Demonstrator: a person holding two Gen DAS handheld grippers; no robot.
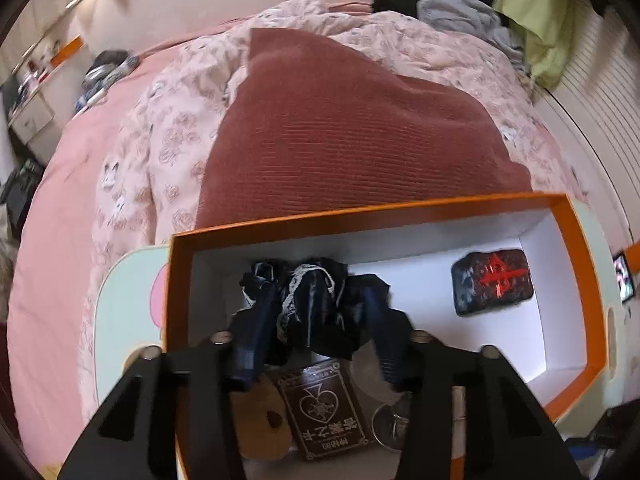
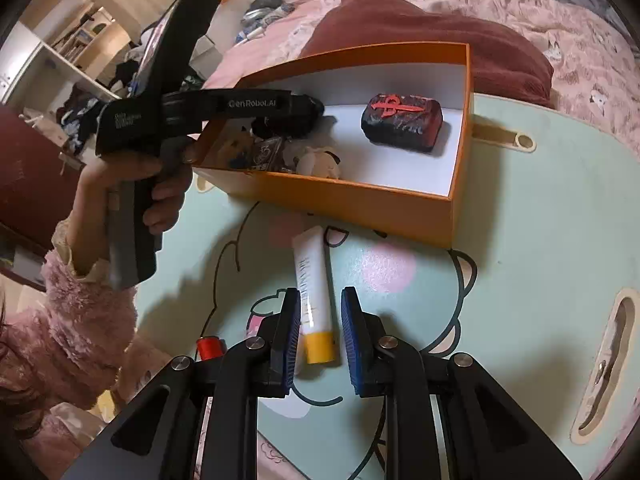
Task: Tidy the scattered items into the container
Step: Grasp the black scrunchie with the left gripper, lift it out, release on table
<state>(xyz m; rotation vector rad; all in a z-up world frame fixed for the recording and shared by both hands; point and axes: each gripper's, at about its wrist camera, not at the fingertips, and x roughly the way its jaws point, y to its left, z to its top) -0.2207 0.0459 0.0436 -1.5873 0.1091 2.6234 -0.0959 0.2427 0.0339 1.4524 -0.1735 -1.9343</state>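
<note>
The orange box (image 1: 360, 213) with a white inside stands on a mint cartoon table (image 2: 540, 240). My left gripper (image 1: 316, 308) hangs over the box's left end, its jaws wide apart with a dark navy lace-trimmed cloth (image 1: 312, 304) draped between them. Below lie a brown card box (image 1: 326, 412), a wooden piece (image 1: 260, 420) and a clear glass item (image 1: 390, 424). A black block with a red sign (image 1: 493, 282) lies at the right end (image 2: 402, 122). My right gripper (image 2: 320, 320) is open around a white tube with a yellow cap (image 2: 314, 300) lying on the table.
A bed with pink floral quilt (image 1: 168, 128) and a maroon pillow (image 1: 340, 128) lies behind the box. A small red item (image 2: 208, 347) sits by my right gripper's left finger. The table has a slot handle (image 2: 608, 364) at right. Shelves (image 2: 72, 52) stand far left.
</note>
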